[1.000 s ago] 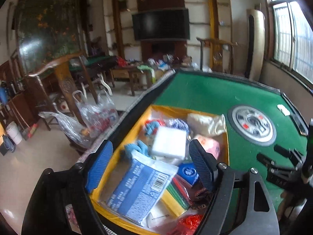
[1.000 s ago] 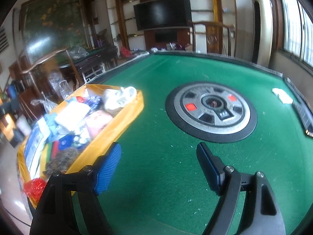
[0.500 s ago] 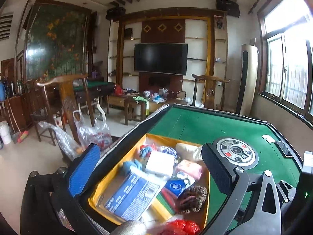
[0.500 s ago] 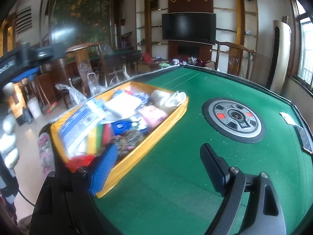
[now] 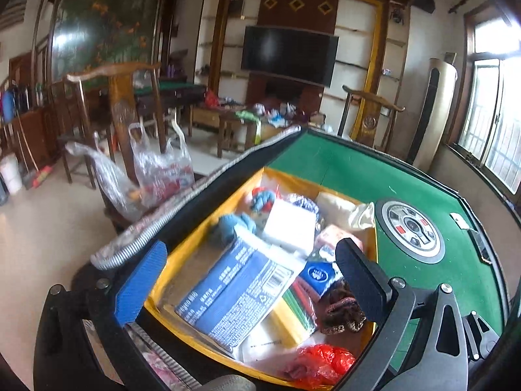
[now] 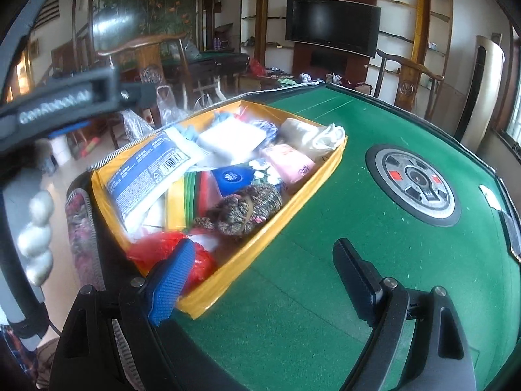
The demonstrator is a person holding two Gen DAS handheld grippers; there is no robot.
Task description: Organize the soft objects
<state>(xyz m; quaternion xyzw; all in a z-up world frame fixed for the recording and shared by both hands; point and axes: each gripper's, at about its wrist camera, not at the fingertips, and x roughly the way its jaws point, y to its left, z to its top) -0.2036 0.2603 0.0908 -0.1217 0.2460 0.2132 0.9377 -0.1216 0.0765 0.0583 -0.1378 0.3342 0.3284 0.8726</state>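
soft objects fill a yellow tray at the left edge of the green desk: blue pack, white sponge, brown knit, red bag. left gripper spread wide above the tray, holding nothing. right gripper released, its fingers having just widened, straddling the tray's near corner.

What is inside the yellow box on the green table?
The yellow box holds a blue-and-white packet, a white block, a pink pack, a knitted brown piece and a red bag. Anything beneath stays hidden.
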